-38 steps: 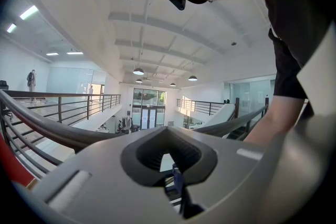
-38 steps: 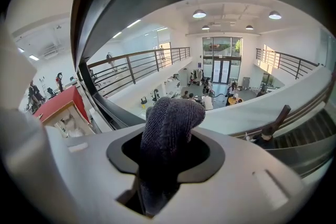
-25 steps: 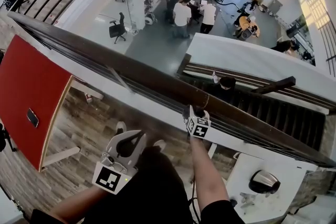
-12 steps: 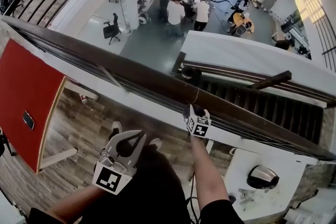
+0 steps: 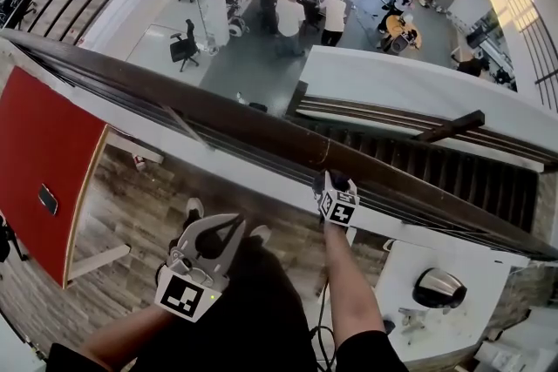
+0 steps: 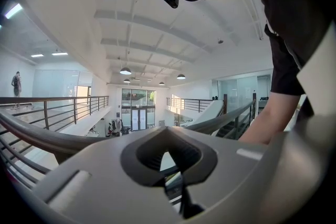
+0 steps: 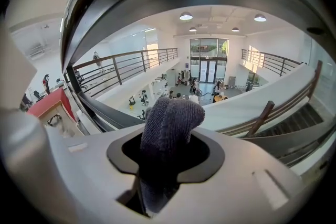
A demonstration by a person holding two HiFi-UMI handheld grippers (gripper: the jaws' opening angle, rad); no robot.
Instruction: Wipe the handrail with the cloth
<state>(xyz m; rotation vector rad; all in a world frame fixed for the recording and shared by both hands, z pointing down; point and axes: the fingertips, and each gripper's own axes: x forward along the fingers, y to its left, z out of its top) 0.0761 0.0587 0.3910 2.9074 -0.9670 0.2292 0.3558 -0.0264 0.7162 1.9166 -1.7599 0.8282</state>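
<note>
Right gripper [image 5: 326,181] clamped on cloth [image 7: 167,128], at handrail [image 5: 218,118] edge. Left gripper [image 5: 234,229] closed, empty, held back. Risk: pinch loosens under drag, cloth drops over rail; bare jaw scrapes rail.

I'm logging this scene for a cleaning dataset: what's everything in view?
handrail: one, dark brown, diagonal across the balcony edge
cloth: one, dark grey, in the right jaws at the rail
red panel: one, red, far left
people: small group, floor below
office chair: one, black, floor below
staircase: one, dark, right
left hand-held gripper: grey, shut, empty, short of the rail
right hand-held gripper: grey, shut on cloth
</note>
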